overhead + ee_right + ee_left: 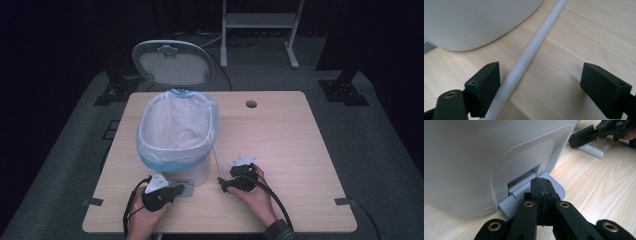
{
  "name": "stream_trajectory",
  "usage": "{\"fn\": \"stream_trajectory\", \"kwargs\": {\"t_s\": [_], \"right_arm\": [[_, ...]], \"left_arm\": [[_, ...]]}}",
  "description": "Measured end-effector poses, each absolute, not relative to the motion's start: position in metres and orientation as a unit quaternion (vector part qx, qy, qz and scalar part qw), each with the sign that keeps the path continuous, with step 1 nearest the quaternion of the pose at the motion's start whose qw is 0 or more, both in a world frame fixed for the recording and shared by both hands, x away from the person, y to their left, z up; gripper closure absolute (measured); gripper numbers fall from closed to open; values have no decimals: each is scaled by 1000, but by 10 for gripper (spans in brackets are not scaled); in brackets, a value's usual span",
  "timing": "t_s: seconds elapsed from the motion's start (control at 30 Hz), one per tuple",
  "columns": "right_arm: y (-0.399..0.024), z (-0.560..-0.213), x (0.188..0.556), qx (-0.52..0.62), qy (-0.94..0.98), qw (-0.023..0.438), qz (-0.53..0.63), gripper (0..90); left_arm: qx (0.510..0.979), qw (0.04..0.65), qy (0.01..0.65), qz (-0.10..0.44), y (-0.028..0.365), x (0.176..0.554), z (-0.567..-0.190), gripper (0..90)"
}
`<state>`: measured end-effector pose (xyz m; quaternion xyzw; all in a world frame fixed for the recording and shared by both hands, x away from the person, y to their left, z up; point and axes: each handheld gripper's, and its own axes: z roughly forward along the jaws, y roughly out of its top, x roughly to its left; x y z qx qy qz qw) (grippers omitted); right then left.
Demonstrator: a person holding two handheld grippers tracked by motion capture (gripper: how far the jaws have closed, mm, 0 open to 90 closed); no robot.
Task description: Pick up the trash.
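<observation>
A white pedal bin (175, 150) lined with a clear bag stands on the wooden table (280, 135), its lid (172, 62) raised at the back. My left gripper (176, 190) (541, 183) is shut, and its tips rest on the grey foot pedal (187, 191) (557, 187) at the bin's base. A thin white rod (218, 162) (534, 47) (591, 150) lies flat on the table just right of the bin. My right gripper (223, 185) (544, 81) is open and low over the table. The rod runs between its jaws, close to the left one, and neither pad presses on it.
A round cable hole (251, 104) sits near the table's far edge. Behind the table stands a metal frame (257, 20), with black stand feet (345, 90) on the carpet at either far corner. The bin wall (474, 20) is close to the right gripper's left side.
</observation>
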<state>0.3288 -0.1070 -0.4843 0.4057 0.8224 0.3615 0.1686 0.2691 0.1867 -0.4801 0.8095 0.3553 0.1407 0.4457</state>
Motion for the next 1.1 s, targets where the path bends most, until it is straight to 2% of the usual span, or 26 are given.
{"fn": "stream_trajectory", "kwargs": {"t_s": [0.67,0.7,0.93,1.1], "right_arm": [[-143,-483,333,427,817,175,346,154],[-147,-482,333,427,816,175,347,198],[-152,-481,334,428,818,171,344,225],[-154,-480,334,425,819,172,346,306]], "left_arm": [[809,446,356,140,187,269,-480,900],[809,446,357,140,187,269,-480,900],[809,446,357,139,187,269,-480,900],[809,447,357,137,187,269,-480,900]]}}
